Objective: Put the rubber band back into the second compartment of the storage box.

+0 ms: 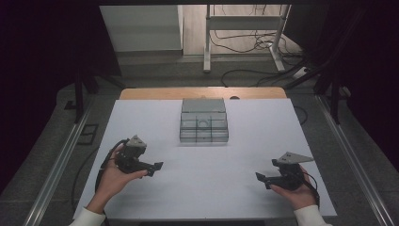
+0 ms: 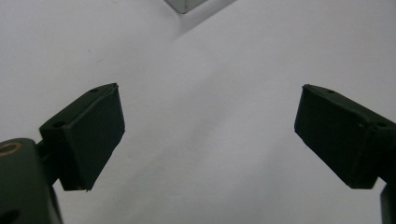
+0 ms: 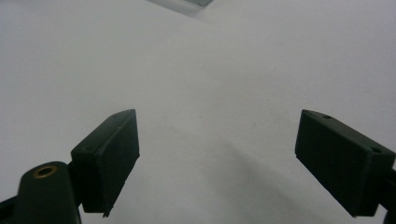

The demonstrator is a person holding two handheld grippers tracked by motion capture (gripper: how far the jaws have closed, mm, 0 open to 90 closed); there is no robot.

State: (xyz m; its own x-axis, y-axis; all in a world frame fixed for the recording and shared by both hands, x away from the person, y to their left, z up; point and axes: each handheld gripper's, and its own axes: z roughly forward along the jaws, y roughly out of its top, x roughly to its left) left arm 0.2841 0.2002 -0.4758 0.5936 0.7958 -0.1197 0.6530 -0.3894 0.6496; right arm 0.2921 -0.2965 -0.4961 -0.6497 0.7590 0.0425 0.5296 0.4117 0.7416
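On the white table [image 1: 207, 188] I hold one tool in each hand, low and near my side. My left tool [image 1: 155, 167] is at the left, with its tip pointing in toward the middle. My right tool [image 1: 261, 179] is at the right and also points in toward the middle. The two are well apart from each other.

Looking along my left tool [image 2: 210, 135], I see its two black jaws spread wide, with nothing between them but bare white table. My right tool [image 3: 217, 161] is the same: jaws wide apart, holding nothing.

At the far middle of the table sits a small grey box [image 1: 204, 119] with little see-through compartments in front and a flat grey part behind. It stands well away from both tools. I can see a curved shape in one middle compartment, but I cannot tell what it is. A corner of the box peeks in at the top of my left gripper view.

Nobody told me a job, so I can only guess. Nothing looks started. The box is untouched, and both tools are free. All the work seems to be left to do.
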